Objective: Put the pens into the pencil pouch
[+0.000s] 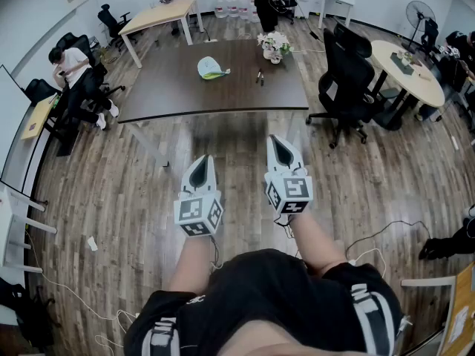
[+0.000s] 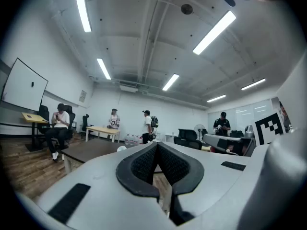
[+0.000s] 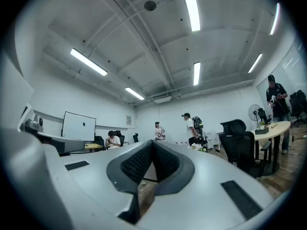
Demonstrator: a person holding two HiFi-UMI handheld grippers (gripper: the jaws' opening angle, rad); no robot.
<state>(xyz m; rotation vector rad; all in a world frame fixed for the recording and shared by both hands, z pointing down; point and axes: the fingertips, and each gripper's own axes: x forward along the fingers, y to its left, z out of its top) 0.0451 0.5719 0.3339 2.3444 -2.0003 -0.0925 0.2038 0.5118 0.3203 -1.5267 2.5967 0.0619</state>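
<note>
Where things stand: the person is out on the wooden floor [image 1: 111, 191], well apart from the dark table [image 1: 171, 87], so nothing on it is within reach.
Left gripper [image 1: 202, 162]: held out roughly level in front of the body. Its fingers [image 2: 144, 164] are pressed together with nothing between them.
Right gripper [image 1: 279, 145]: just beside the left one and nosed up a touch. Its fingers [image 3: 136, 164] are also together and empty.
Pencil pouch [image 1: 211, 68]: the pale greenish thing lying near the middle of the table. I can't tell from here whether it's zipped.
Pens [image 1: 260, 75]: my guess is they're the small dark bits to the right of the pouch, near the flower pot [image 1: 274, 44]. They're too small to be sure of.
Why the pose: both tools sit side by side pointing at the table, which looks like a neutral carry. There's no reason to open up with nothing to grab.
Progress: not started, I'd say, since the pens look to be outside the pouch.
Next move: probably walk up to the table, then spread one pair of fingers for a pen while the other handles the pouch.
Watch out: thin pens lying flat on a table are fiddly to pinch.
</note>
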